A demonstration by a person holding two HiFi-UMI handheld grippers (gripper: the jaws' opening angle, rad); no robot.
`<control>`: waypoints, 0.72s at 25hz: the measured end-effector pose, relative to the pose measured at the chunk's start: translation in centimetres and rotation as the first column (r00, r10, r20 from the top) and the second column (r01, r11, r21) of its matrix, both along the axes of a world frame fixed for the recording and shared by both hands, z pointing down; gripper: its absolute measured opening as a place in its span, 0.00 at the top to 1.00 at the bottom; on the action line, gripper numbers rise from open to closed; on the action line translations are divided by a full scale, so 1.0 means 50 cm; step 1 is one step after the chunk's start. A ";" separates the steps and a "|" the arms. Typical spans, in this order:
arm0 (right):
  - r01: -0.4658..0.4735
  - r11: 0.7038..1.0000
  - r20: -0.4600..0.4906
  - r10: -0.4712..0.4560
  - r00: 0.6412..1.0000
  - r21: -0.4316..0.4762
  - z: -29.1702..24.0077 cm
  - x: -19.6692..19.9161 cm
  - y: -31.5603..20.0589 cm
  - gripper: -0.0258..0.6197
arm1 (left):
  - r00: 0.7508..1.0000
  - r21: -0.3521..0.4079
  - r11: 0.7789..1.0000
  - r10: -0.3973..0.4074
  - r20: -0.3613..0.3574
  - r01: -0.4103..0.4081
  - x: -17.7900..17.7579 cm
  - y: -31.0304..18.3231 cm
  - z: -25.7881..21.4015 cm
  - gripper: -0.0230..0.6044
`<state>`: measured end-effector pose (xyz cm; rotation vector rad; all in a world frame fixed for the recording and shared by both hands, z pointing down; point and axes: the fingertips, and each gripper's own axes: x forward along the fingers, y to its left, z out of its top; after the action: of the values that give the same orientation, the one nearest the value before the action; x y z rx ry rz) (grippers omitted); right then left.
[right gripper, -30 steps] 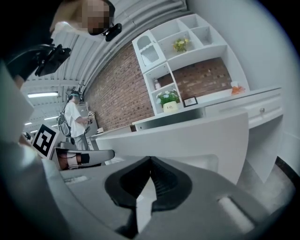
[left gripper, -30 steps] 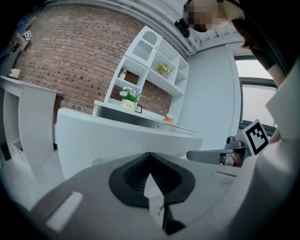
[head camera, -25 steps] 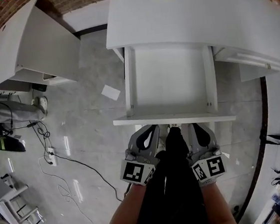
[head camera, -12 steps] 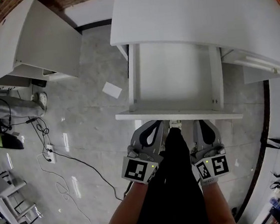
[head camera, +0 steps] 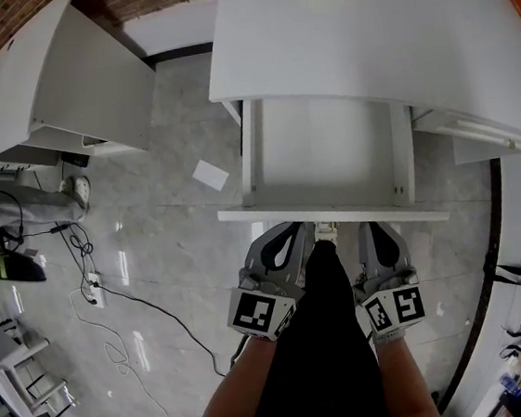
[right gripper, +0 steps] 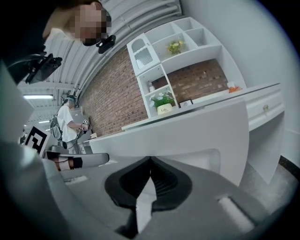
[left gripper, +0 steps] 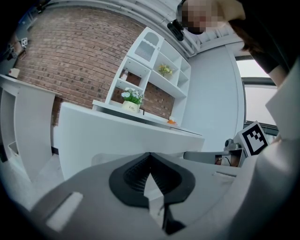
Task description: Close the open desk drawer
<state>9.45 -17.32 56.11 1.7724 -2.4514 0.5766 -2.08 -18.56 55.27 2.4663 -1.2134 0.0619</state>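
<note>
Grey tiled floor (head camera: 162, 242) spreads beneath a white desk (head camera: 362, 32). Both the left gripper (head camera: 288, 232) and the right gripper (head camera: 376, 228) have their jaws pressed together on nothing. Their tips sit at the front panel of the drawer (head camera: 331, 212), seemingly touching it, one on each side of its middle. Compared with a second ago, less of the drawer's inside shows beyond the desk edge, so it has slid partway in. I judge the push is working but far from finished. Only the head view shows how far the drawer juts out, while the gripper views show the meeting tips and a wall shelf (left gripper: 154, 65) with plants behind the desk
</note>
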 end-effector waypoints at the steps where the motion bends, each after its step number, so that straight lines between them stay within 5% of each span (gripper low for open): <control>1: 0.001 1.000 0.001 -0.001 1.000 0.001 -0.001 0.000 -0.005 0.96 | 1.000 0.003 1.000 -0.001 0.000 0.001 0.000 -0.005 -0.001 0.96; 18: 0.019 1.000 0.059 -0.019 0.998 -0.001 0.001 0.010 -0.089 0.96 | 0.999 -0.002 0.999 -0.051 0.011 0.051 0.009 -0.090 0.000 0.96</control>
<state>9.97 -21.75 56.15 1.7546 -2.5018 0.6385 -1.61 -23.04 55.30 2.4348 -1.2788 0.0628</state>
